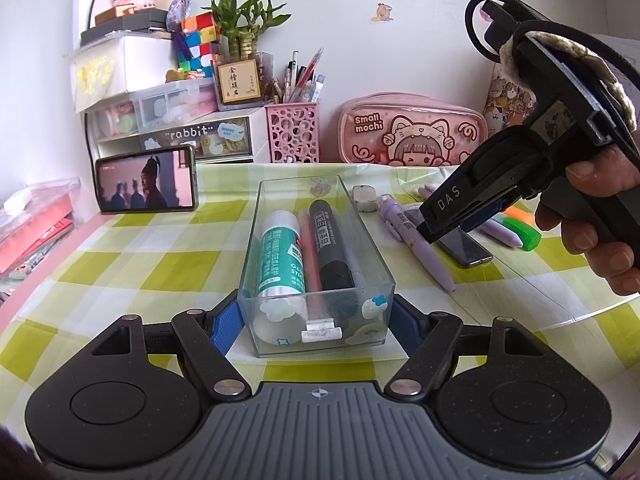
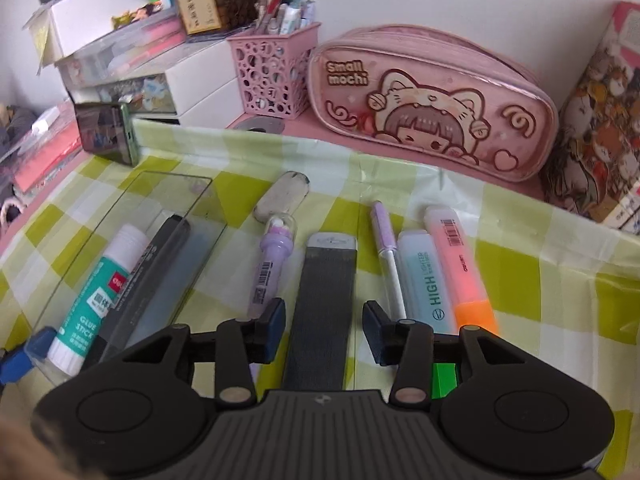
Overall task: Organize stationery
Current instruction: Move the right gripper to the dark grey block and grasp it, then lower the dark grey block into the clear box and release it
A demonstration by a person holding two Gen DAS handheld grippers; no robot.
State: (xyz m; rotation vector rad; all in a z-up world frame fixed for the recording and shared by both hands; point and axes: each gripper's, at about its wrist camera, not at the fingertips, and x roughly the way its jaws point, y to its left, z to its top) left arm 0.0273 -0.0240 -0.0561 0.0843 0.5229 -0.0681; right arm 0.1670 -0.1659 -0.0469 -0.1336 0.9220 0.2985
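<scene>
Blue-padded fingers of the left gripper (image 1: 318, 322) are pressing on both long sides of the clear rectangular plastic tray (image 1: 374, 258), clamping its near end and steadying it on the green-and-white checked tablecloth (image 1: 120, 264). Lying inside the tray are a white-and-teal glue stick (image 1: 280, 256) and a black marker (image 1: 330, 246), with a pink pen between them.

Over to the right, the right gripper (image 2: 324, 326) is standing released, its jaws parted on either side of a flat dark grey case with a silver end (image 2: 324, 300) but not touching it. That case is resting on the cloth between a lilac novelty pen (image 2: 269, 270) and a thin lilac-capped pen (image 2: 386, 248); pale blue (image 2: 426, 280) and orange (image 2: 460, 264) highlighters are lying just beyond.

Judging from this, the case looks like the next pick. Doing it well likely means centring both pads on its long edges and closing squarely without catching the neighbouring pens, while the left grip is keeping the tray from sliding.
</scene>
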